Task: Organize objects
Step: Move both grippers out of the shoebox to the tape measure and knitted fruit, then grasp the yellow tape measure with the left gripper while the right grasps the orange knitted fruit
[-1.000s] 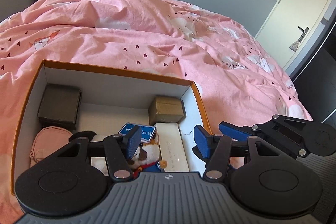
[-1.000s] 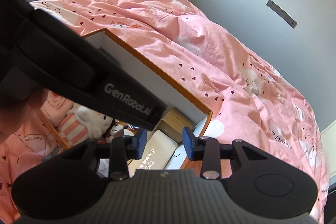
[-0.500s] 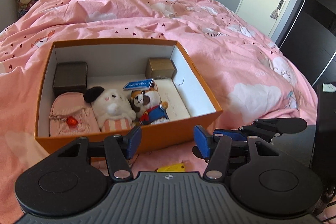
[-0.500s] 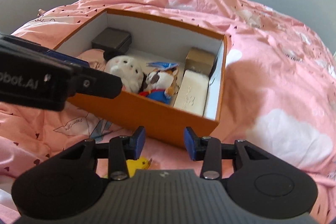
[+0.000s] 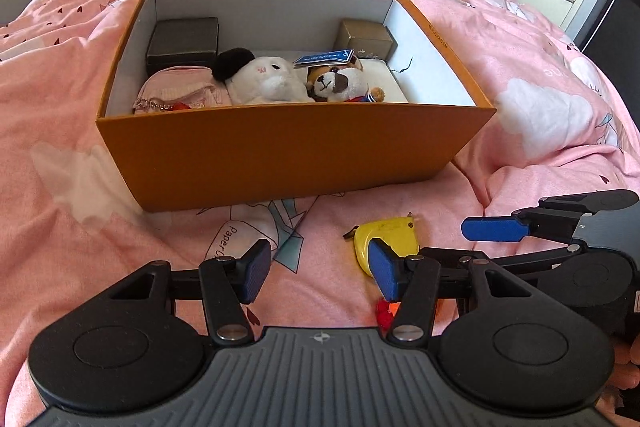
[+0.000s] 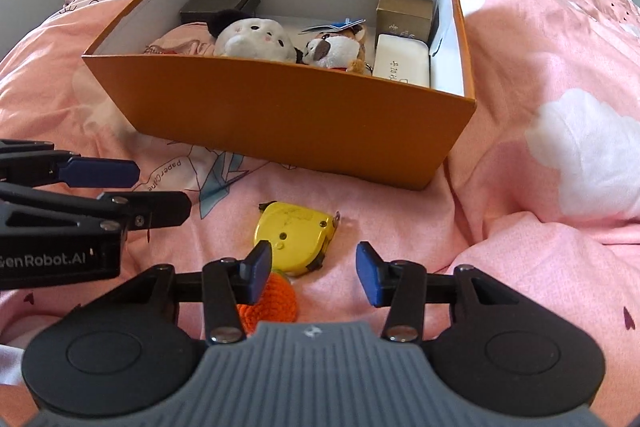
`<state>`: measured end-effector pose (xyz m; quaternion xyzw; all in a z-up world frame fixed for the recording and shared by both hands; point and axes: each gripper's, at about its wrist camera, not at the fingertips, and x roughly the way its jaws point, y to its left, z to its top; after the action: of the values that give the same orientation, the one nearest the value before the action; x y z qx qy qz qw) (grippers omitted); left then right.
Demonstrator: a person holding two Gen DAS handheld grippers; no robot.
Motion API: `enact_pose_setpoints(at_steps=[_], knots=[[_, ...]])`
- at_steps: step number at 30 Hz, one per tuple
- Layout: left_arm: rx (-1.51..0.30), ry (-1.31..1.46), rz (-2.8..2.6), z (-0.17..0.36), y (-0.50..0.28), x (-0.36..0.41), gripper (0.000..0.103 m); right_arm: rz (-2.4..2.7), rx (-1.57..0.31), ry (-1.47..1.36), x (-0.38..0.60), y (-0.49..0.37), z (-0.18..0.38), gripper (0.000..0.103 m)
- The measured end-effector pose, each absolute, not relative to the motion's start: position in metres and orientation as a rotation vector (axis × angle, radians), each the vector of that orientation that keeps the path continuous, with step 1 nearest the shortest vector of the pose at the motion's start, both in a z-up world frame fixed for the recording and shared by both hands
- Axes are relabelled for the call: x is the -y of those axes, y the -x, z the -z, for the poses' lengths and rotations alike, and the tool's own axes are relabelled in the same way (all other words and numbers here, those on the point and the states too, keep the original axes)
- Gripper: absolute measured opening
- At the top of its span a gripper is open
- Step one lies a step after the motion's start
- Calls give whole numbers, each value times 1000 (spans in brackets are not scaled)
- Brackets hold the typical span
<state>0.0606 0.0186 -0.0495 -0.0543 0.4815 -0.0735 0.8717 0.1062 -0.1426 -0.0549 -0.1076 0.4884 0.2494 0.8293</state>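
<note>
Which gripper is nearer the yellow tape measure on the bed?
Right. The right gripper sits directly before the yellow tape measure, open jaws flanking its near end. The left gripper is open, offset to the tape's left.

L gripper (image 5: 318, 269) jaws apart, nothing btwn. Yellow tape measure (image 5: 386, 237) on pink duvet (image 5: 60, 155), touching R fingertip. Orange box (image 5: 288, 147) ahead of jaws w/ plush toys inside. R gripper (image 5: 476, 247) just right, open.
</note>
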Motion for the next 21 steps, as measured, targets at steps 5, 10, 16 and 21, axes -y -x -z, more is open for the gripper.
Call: enact_pose_setpoints(at_steps=[5,10,16,21], knots=[[-1029,110,164,54,-60,-16,64,-533,-1054,231,142,-105,58,49],[-1059,96,152,61,-63,-17,64,-536,-1088,221,142,-107,64,51],[-1084,128,151,68,-62,-26,64,-555,-1125,182,144,-110,69,53],[-1098,153,156,73,-63,-30,61,-593,-1152,140,143,-111,73,54]])
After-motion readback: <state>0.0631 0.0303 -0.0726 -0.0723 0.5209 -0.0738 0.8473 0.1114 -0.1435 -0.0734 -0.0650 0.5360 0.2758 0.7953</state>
